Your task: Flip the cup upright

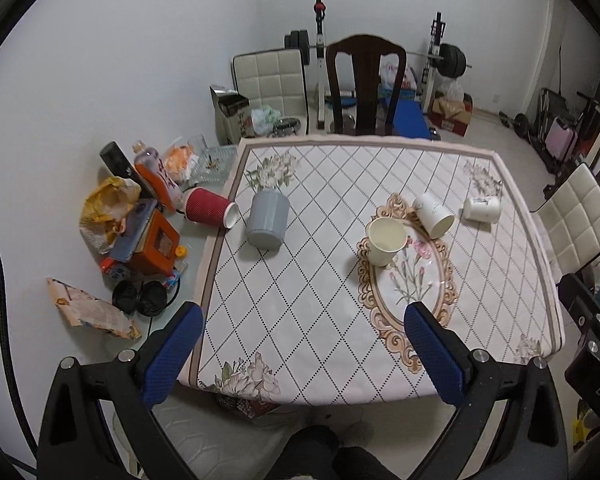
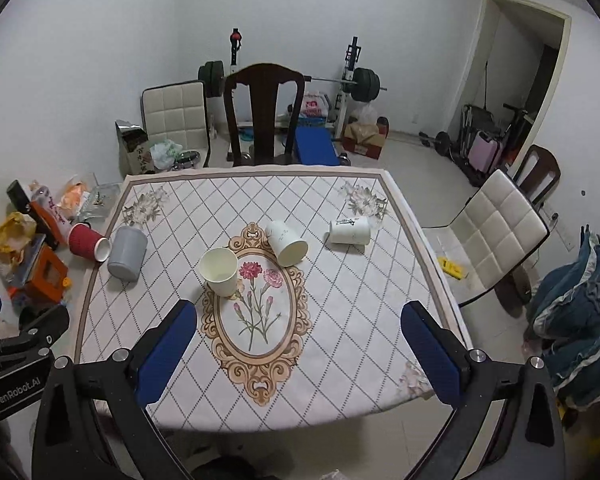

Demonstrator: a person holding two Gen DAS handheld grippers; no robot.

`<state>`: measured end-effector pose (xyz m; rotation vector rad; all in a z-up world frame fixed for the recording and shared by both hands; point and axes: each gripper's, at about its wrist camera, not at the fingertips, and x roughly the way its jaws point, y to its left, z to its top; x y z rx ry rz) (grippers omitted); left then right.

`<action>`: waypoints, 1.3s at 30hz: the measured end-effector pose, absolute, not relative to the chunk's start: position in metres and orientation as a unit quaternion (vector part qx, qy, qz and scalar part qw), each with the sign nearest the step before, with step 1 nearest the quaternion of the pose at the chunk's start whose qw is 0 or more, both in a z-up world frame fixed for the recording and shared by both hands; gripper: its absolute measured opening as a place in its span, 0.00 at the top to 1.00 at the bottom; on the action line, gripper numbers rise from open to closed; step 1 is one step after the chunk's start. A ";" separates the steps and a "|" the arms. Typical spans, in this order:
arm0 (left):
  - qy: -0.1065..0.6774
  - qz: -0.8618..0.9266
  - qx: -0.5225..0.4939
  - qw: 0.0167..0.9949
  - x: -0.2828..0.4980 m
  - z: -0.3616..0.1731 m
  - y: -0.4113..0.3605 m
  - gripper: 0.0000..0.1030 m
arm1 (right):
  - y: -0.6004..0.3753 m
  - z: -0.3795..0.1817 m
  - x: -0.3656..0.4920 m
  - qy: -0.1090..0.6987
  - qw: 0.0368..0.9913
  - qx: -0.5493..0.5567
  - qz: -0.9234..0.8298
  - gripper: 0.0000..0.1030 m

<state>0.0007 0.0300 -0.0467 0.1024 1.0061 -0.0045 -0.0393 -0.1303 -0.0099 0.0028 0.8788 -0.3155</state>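
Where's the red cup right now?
The red cup lies on its side at the tablecloth's left edge, beside the grey cup, its mouth toward it.

1. My left wrist view looks down and forward from the table's point(image 1: 300, 360) near edge, offset left; set well back.
2. My right wrist view faces likewise, offset right; both share the tablecloth and dark chair point(image 2: 264, 112).
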 end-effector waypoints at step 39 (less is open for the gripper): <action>0.442 0.013 0.031 0.897 -0.062 -0.012 0.029 0.00 | -0.130 0.026 -0.105 0.410 0.905 0.005 -0.112 0.00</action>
